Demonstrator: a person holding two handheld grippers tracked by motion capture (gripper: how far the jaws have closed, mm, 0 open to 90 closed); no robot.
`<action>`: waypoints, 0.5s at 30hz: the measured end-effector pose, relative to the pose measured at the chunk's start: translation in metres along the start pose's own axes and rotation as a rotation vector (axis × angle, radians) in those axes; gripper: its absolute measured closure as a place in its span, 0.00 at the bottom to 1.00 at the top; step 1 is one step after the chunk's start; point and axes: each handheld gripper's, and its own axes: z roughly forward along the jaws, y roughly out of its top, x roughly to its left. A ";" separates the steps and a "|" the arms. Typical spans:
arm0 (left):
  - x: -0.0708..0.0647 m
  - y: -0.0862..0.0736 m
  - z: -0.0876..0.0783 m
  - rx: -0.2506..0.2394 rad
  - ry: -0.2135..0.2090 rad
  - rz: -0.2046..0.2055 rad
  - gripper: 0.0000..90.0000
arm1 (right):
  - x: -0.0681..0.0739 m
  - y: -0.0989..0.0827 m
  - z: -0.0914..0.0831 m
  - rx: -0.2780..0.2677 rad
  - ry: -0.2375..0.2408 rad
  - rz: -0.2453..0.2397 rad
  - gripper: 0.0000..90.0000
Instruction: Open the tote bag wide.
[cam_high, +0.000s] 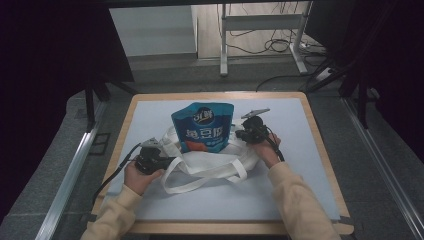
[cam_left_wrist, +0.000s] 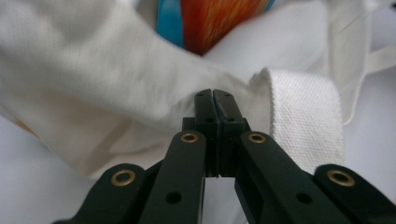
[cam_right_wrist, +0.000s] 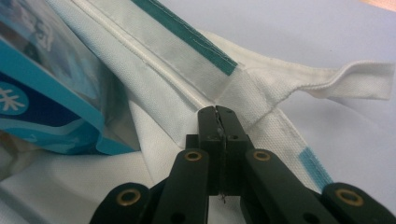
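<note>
A white cloth tote bag (cam_high: 210, 162) lies near the middle of the bench (cam_high: 320, 150), on a pale sheet that covers the wooden top. A blue snack pouch (cam_high: 202, 127) stands upright in the bag's mouth, its top toward 12 o'clock and its lower part inside the cloth. The bag's long white handles (cam_high: 200, 182) loop out over the sheet toward 6 o'clock.

At the bag's 9 o'clock side, the left tongs (cam_high: 167, 160) meet the cloth edge. In the left gripper view the left tongs (cam_left_wrist: 214, 100) are pressed together, tips against a fold of white fabric beside a woven strap (cam_left_wrist: 303, 121); the fabric appears pinched between them. An orange and blue patch of the pouch (cam_left_wrist: 210, 18) shows at 12 o'clock.

At the bag's 3 o'clock side, the right tongs (cam_high: 240, 134) reach the rim. In the right gripper view the right tongs (cam_right_wrist: 217, 116) are likewise together, clamped on the bag's edge where a handle (cam_right_wrist: 355, 79) joins a teal-striped hem (cam_right_wrist: 187, 35). The pouch (cam_right_wrist: 42, 107) lies at 9 o'clock.
</note>
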 end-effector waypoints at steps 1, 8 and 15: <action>-0.003 0.003 -0.004 -0.020 0.004 0.006 1.00 | 0.000 0.000 -0.001 0.001 0.000 -0.002 0.99; -0.010 0.031 -0.017 -0.112 0.002 0.039 1.00 | 0.002 0.000 -0.002 -0.002 -0.001 -0.013 0.99; -0.012 0.031 0.022 0.031 -0.016 0.054 1.00 | 0.001 -0.001 -0.002 -0.002 0.004 -0.010 0.99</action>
